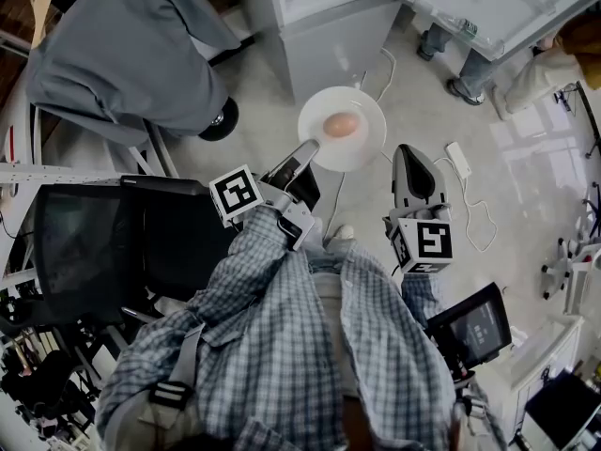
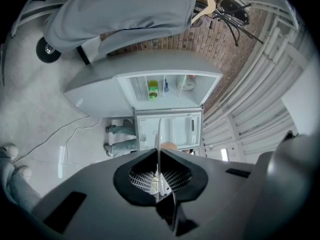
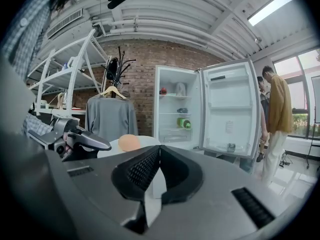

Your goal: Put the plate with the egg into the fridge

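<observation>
Gripping the white plate (image 1: 366, 147) by the rim on the side away from the fridge (image 1: 329, 26), my left gripper (image 1: 308, 151) is holding it out level in front of the fridge's lower part. In the left gripper view my jaws are clamping tight on that rim, and the plate (image 2: 158, 139) is showing edge-on as a thin pale line running from between the pads toward the fridge (image 2: 170, 91). The egg (image 1: 340, 125) is sitting near the middle of the plate, and it is peeking over my jaws (image 2: 170, 145) against the fridge's lower compartment.

My right gripper (image 1: 413, 158) is hanging empty in front of the fridge, just beside the plate and not touching it. In the right gripper view its jaws (image 3: 159, 151) are pressing together at the tips with nothing between them.

The fridge (image 3: 177, 106) is standing open, its door (image 3: 226, 109) swinging out to the right, and a green bottle (image 3: 185, 123) is lying on one of its shelves. From this side the plate (image 3: 142, 143) and the egg (image 3: 129, 142) are showing to the left of the fridge, with the left gripper (image 3: 75, 141) behind them.

A person (image 3: 277, 109) is standing behind the fridge door. A grey garment (image 3: 111, 116) is hanging on a rack to the left of the fridge.
</observation>
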Tool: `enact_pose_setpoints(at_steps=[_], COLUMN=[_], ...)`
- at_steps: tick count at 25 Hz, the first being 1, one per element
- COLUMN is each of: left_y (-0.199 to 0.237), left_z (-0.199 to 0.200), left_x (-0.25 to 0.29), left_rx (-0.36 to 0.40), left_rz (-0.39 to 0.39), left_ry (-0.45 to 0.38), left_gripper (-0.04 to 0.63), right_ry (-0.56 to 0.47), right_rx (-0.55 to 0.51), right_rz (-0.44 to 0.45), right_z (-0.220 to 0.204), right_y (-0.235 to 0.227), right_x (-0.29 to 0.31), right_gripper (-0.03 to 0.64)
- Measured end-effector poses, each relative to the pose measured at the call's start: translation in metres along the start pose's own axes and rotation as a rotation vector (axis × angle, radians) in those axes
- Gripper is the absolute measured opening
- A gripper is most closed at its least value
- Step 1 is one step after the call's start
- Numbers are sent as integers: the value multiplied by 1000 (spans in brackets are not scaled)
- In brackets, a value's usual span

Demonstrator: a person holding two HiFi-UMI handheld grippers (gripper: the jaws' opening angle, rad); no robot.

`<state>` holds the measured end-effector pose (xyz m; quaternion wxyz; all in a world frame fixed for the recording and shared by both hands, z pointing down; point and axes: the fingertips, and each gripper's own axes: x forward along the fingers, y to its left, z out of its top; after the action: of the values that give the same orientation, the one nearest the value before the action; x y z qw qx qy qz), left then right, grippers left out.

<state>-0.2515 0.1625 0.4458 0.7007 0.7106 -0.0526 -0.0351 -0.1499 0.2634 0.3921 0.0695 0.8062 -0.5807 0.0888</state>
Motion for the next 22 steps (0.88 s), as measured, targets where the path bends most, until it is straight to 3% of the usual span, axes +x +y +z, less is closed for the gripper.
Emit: enact_pose_setpoints(at_steps=[8, 12, 16, 22], left_y=[-2, -1, 1, 1], left_z=[13, 14, 15, 18], left_x=[-14, -19, -21, -18], left_rx=[12, 8, 4, 8], left_rz=[-14, -17, -10, -19], left_ry=[-5, -2, 0, 4], left_gripper=[18, 18, 18, 18], right_ry=[7, 84, 18, 40], right_rx=[-7, -18, -6, -19], right_rz=[-9, -19, -30, -38], right_z=[-4, -17, -9, -13], right_y=[16, 19, 22, 20], right_x=[-1, -7, -7, -9], right_gripper=[8, 8, 8, 6])
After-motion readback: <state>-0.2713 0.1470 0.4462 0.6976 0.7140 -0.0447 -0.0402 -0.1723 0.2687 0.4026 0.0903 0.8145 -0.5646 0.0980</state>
